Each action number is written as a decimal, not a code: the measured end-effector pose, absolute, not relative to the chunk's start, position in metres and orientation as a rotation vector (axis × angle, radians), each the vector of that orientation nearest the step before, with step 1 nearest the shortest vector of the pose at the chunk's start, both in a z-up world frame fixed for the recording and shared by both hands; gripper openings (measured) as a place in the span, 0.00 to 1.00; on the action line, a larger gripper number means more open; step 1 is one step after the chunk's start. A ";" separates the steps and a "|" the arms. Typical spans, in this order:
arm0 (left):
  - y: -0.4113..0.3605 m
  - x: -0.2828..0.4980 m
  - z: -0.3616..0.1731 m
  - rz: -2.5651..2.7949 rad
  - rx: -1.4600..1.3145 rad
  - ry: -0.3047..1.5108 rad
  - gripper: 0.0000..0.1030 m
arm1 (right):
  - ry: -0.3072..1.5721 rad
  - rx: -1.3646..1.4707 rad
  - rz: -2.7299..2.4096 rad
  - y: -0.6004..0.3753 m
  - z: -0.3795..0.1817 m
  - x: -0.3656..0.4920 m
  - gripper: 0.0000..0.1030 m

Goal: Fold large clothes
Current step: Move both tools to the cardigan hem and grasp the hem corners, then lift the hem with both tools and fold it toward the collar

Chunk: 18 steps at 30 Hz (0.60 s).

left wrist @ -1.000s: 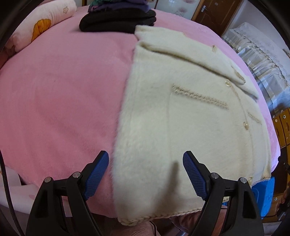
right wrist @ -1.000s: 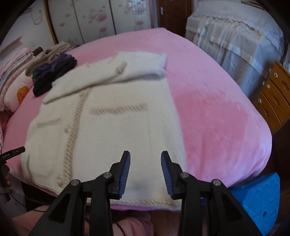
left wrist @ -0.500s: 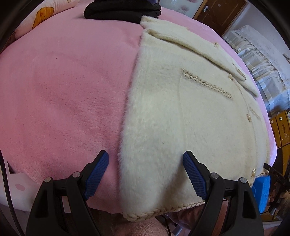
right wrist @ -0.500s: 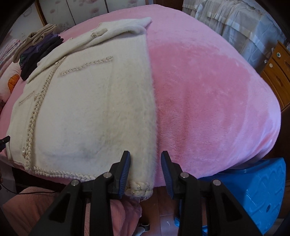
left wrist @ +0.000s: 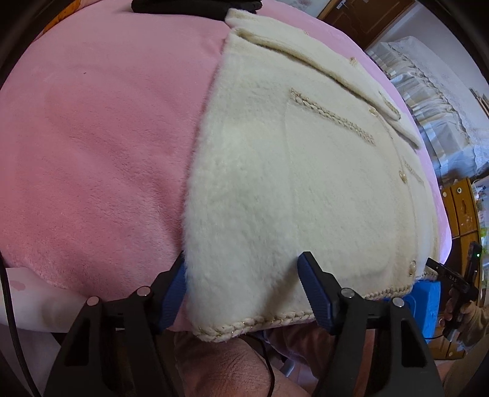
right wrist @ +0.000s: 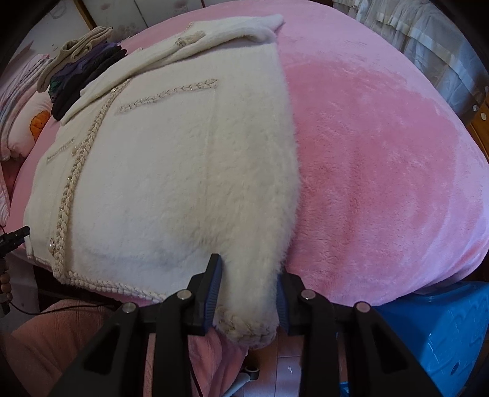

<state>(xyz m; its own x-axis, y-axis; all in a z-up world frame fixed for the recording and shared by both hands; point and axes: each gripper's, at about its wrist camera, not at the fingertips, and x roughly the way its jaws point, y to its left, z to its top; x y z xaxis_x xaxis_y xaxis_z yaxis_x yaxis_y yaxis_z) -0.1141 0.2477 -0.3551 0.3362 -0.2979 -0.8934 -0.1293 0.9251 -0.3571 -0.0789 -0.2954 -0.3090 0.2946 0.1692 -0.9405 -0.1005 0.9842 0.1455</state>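
Lying flat on the pink bed (right wrist: 382,158), the cream jacket (left wrist: 290,189) looked thick, soft and floppy, best pinched at its braided hem corners, where the left gripper (left wrist: 241,293) and right gripper (right wrist: 246,293) straddled it, both unclenched.

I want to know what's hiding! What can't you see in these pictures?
- Left wrist view: the black clothes are cut off by the top edge.
- Right wrist view: the cream jacket covers the pile of folded clothes partly.
- Both views: the jacket's underside lies against the pink blanket.
- Right hand-held gripper: fluffy hem fills the gap, so contact is unclear.
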 end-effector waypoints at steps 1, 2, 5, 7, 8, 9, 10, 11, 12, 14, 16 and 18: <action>0.246 -0.113 -0.356 -0.116 -0.402 1.237 0.67 | 1.270 0.056 0.185 -0.295 -0.311 -0.078 0.31; 0.246 -0.112 -0.359 -0.118 -0.415 1.250 0.67 | 1.279 0.051 0.189 -0.296 -0.313 -0.080 0.31; 0.245 -0.111 -0.365 -0.137 -0.430 1.285 0.67 | 1.295 0.043 0.195 -0.294 -0.318 -0.081 0.31; 0.244 -0.109 -0.365 -0.166 -0.409 1.308 0.67 | 1.306 0.042 0.202 -0.293 -0.318 -0.082 0.31; 0.243 -0.108 -0.365 -0.184 -0.394 1.321 0.67 | 1.314 0.039 0.207 -0.293 -0.318 -0.082 0.31; 0.242 -0.108 -0.365 -0.194 -0.384 1.329 0.67 | 1.318 0.037 0.214 -0.294 -0.318 -0.083 0.31; 0.242 -0.107 -0.365 -0.205 -0.374 1.338 0.67 | 1.323 0.035 0.220 -0.294 -0.317 -0.084 0.31; 0.241 -0.106 -0.366 -0.212 -0.369 1.345 0.67 | 1.326 0.036 0.225 -0.294 -0.316 -0.084 0.31; 0.240 -0.104 -0.366 -0.214 -0.367 1.351 0.67 | 1.331 0.043 0.228 -0.297 -0.316 -0.084 0.31; 0.239 -0.102 -0.367 -0.222 -0.366 1.360 0.68 | 1.339 0.055 0.231 -0.299 -0.315 -0.083 0.31; 0.239 -0.100 -0.369 -0.224 -0.365 1.367 0.68 | 1.344 0.058 0.235 -0.300 -0.315 -0.083 0.31; 0.241 -0.100 -0.370 -0.215 -0.374 1.372 0.69 | 1.348 0.062 0.236 -0.303 -0.316 -0.083 0.31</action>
